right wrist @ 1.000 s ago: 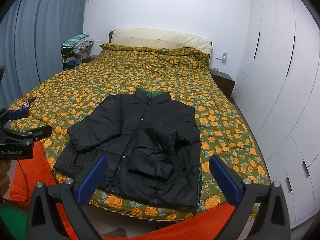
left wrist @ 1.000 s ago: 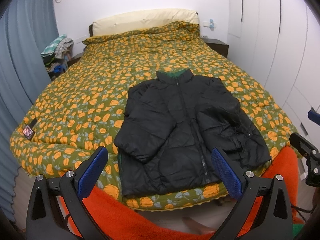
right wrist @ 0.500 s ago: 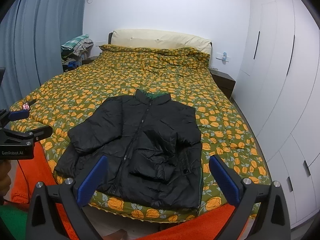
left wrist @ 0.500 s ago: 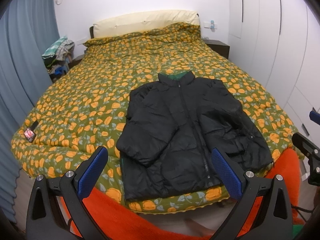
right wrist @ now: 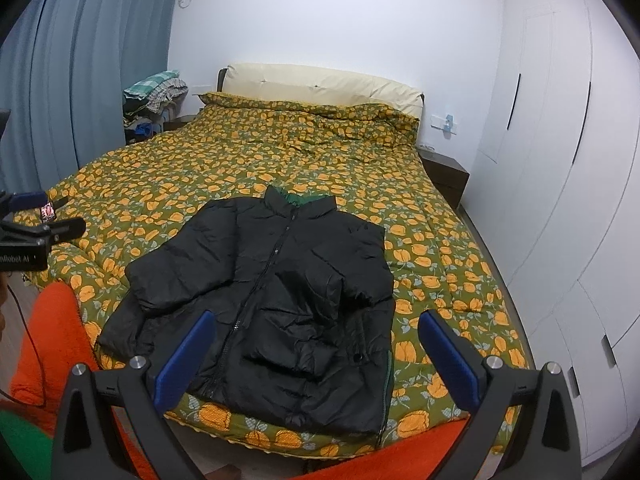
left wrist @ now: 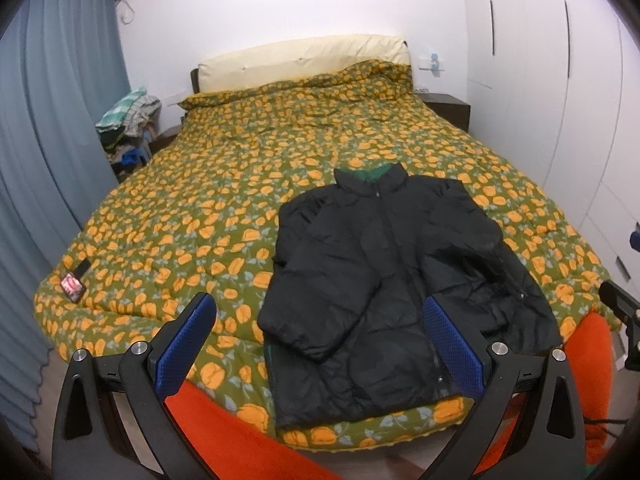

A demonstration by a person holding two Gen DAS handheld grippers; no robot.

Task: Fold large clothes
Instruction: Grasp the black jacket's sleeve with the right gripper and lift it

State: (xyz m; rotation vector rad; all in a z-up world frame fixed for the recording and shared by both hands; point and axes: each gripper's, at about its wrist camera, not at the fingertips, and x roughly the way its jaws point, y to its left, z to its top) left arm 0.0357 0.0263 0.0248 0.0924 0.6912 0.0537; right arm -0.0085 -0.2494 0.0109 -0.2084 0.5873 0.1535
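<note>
At the foot of the bed (right wrist: 120,184), a black puffer jacket (right wrist: 272,300) lay face up on the flowered quilt, collar toward the headboard, hem at the near edge, zip closed and both sleeves already folded in across the chest.

Left of the jacket, the left gripper (left wrist: 320,344) hung in the air short of the mattress, its blue-padded fingers spread wide with nothing between them; its tip also showed at the left edge of the right wrist view. A small dark tag (left wrist: 73,286) lay on the quilt corner well left of the jacket.

Right of the jacket, the right gripper (right wrist: 316,360) hovered just as clear of the fabric, fingers likewise spread and empty. An orange blanket (right wrist: 48,344) bunched below the near edge of the bed, directly under the jacket's hem.

The next fold looked likely to bring hem to collar, and the risks sat there. The padded shell seemed slick and springy, so a shallow pinch could catch only the top layer and slip off. The folded sleeves could slide back out once the hem was lifted, the left one especially, since it lay loosely on top. An uneven lift by the two grippers might skew the fold, or drag the hem off the edge onto the blanket.
</note>
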